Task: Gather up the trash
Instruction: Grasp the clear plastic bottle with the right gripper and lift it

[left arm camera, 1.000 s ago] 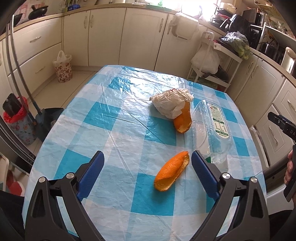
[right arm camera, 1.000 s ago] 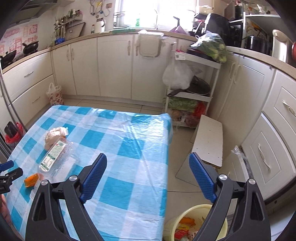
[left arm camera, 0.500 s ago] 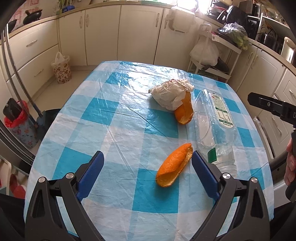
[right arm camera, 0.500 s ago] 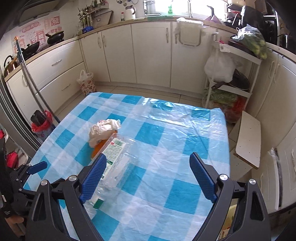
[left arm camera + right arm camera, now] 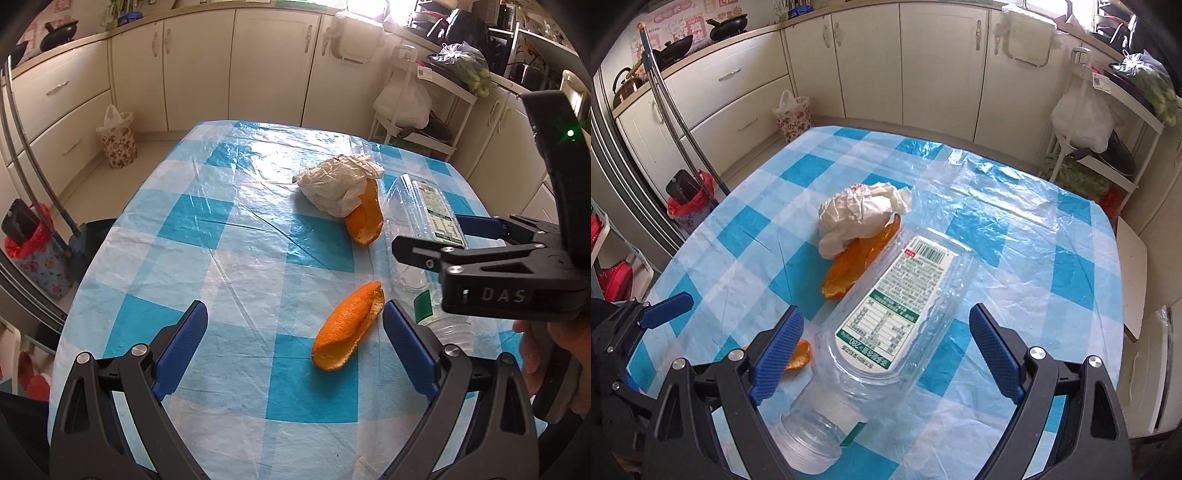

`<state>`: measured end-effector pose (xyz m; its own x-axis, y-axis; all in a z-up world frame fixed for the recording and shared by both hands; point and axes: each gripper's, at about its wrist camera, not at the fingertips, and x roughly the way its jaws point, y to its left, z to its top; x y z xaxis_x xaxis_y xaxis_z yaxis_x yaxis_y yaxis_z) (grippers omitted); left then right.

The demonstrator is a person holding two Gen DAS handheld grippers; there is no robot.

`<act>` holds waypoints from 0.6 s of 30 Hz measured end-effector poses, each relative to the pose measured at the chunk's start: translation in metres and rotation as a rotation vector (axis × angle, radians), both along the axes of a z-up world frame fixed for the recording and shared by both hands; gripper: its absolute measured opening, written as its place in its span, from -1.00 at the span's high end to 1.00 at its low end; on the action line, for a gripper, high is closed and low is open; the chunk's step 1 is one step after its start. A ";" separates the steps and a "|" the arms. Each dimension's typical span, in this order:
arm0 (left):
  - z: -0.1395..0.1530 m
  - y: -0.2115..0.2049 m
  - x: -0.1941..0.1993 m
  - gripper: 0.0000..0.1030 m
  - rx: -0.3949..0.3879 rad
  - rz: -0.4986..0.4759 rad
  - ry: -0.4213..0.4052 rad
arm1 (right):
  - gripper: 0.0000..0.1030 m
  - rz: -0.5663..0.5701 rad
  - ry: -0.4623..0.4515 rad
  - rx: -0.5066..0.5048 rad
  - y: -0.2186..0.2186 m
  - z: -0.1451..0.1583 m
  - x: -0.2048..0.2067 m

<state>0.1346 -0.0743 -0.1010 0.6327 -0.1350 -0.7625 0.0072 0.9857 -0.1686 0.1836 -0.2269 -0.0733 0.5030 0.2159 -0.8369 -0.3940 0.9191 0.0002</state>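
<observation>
On the blue-checked table (image 5: 192, 229) lie a near orange peel (image 5: 347, 325), a far orange peel (image 5: 365, 218) under a crumpled white wrapper (image 5: 336, 184), and a flattened clear plastic bottle (image 5: 901, 299) on its side. My left gripper (image 5: 293, 345) is open, low over the table, with the near peel just inside its right finger. My right gripper (image 5: 884, 345) is open above the bottle (image 5: 424, 206), which lies between its fingers. The wrapper (image 5: 858, 214) covers the far peel (image 5: 857, 266). The near peel (image 5: 798, 356) shows beside the right gripper's left finger. The right gripper (image 5: 428, 238) crosses the left view's right side.
A floral bin (image 5: 118, 140) with a white bag stands on the floor beyond the table. Another bin with a red liner (image 5: 33, 243) and a dustpan sit at the left. Cabinets ring the room, and a rack with bags (image 5: 406, 99) is at the far right.
My right gripper has swung left from the table's right edge and come down over the bottle. The left gripper has edged forward toward the near peel. Both stayed open.
</observation>
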 end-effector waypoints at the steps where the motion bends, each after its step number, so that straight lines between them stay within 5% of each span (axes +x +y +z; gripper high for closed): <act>1: 0.000 0.000 0.000 -0.79 0.001 -0.003 0.000 | -0.70 -0.006 0.006 -0.004 -0.001 -0.003 0.001; 9: -0.002 -0.001 0.000 -0.79 -0.002 -0.026 0.007 | -0.26 -0.064 0.077 0.078 -0.030 -0.002 0.009; 18: -0.005 -0.011 0.002 -0.79 0.014 -0.073 0.013 | -0.14 0.008 0.172 0.057 -0.058 0.004 -0.015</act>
